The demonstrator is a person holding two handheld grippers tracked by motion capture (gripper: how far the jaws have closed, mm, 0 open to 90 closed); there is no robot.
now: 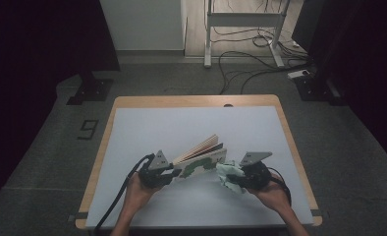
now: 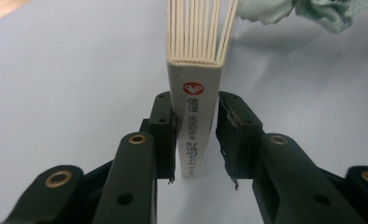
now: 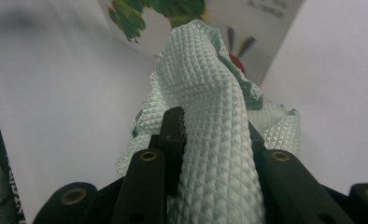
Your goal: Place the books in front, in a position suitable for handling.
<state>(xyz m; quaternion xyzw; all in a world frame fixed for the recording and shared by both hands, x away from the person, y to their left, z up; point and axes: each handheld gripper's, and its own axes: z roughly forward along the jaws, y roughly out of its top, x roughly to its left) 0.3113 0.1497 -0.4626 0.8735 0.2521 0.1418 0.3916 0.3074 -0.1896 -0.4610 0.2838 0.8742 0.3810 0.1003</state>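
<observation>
The book (image 1: 201,156) is stood on edge near the middle of the table (image 1: 132,123), slightly toward the near edge, its thick board pages fanned open at the top. It is judged stiff and moderately light, with a glossy cover that may slip; the spine (image 2: 196,126) is the firmest place to be gripped, and it is there that the left gripper (image 2: 196,140) is clamped, 1 pad on each cover. The cloth (image 3: 210,116), pale green and waffle-textured, is judged soft, limp and very light, so a bunched fold is best pinched. It is held that way in the right gripper (image 3: 210,140), jaws closed narrow on it, just right of the book and pressed toward the printed cover. Tipping of the book under wiping pressure is the risk judged.
</observation>
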